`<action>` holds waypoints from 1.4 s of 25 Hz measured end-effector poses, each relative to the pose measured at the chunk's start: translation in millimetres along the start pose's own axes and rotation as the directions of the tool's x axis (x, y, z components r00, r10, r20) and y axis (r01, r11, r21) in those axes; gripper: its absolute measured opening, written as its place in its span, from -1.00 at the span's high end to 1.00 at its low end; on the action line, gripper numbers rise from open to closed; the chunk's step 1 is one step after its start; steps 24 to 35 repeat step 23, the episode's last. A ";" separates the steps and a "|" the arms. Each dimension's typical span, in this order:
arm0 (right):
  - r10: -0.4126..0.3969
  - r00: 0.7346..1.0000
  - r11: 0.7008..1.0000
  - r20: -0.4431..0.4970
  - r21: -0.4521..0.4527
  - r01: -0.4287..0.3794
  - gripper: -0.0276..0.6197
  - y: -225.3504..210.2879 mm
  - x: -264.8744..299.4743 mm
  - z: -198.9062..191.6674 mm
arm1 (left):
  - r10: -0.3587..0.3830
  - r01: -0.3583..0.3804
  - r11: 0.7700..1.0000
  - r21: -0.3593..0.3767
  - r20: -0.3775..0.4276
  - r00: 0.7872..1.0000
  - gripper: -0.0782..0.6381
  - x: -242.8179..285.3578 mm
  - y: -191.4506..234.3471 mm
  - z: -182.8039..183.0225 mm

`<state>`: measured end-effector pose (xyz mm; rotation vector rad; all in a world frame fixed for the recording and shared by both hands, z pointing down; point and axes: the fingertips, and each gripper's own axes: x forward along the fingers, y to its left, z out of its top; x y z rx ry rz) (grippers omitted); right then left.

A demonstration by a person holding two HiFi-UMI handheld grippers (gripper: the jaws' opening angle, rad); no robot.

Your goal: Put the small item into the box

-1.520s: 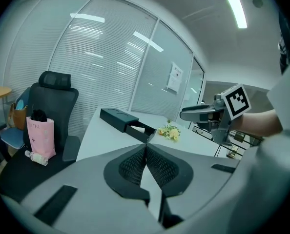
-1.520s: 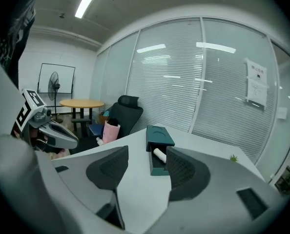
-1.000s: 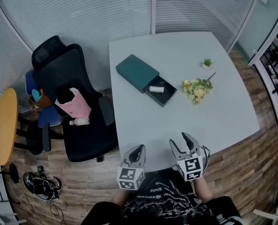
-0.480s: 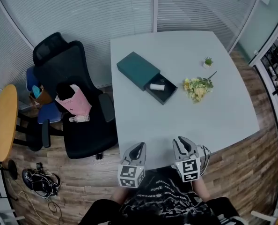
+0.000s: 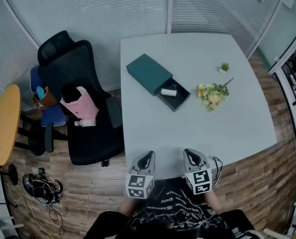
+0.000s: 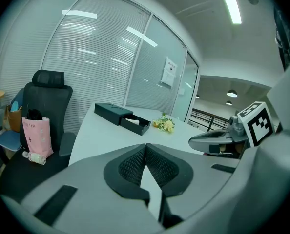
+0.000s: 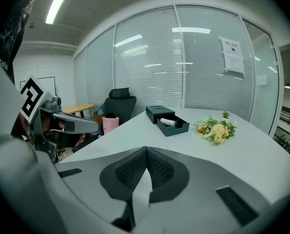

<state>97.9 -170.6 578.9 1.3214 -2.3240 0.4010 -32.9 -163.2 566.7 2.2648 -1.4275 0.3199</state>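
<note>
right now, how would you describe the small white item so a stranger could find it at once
Start at the pale table and find the dark teal box near its far left side. Its tray is slid out toward the flowers, and the item lies inside it. It is the only white, roll-shaped thing there, bright against the dark tray.

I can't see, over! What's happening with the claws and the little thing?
Left claw shut, empty. Right claw just closed, empty. Small item already lies inside the open box. Nothing in the way.
</note>
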 end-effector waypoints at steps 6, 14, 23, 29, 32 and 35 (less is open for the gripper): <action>0.000 1.000 0.999 -0.008 -0.032 0.000 0.89 -7.2 3.2 -4.1 | 0.015 -0.016 1.000 -0.016 -0.012 1.000 0.73 7.4 0.2 -3.0; 0.006 0.999 1.000 -0.035 -0.025 -0.006 0.89 -14.1 9.0 -9.5 | 0.018 -0.018 1.000 0.002 -0.011 1.000 0.73 18.6 -3.5 1.5; -0.012 1.000 1.000 0.005 -0.026 0.012 0.89 -27.7 12.2 6.8 | 0.026 -0.026 1.000 0.003 0.010 1.000 0.73 23.5 -1.0 8.4; -0.012 1.000 1.000 0.005 -0.026 0.012 0.89 -27.7 12.2 6.8 | 0.026 -0.026 1.000 0.003 0.010 1.000 0.73 23.5 -1.0 8.4; -0.012 1.000 1.000 0.005 -0.026 0.012 0.89 -27.7 12.2 6.8 | 0.026 -0.026 1.000 0.003 0.010 1.000 0.73 23.5 -1.0 8.4; -0.012 1.000 1.000 0.005 -0.026 0.012 0.89 -27.7 12.2 6.8 | 0.026 -0.026 1.000 0.003 0.010 1.000 0.73 23.5 -1.0 8.4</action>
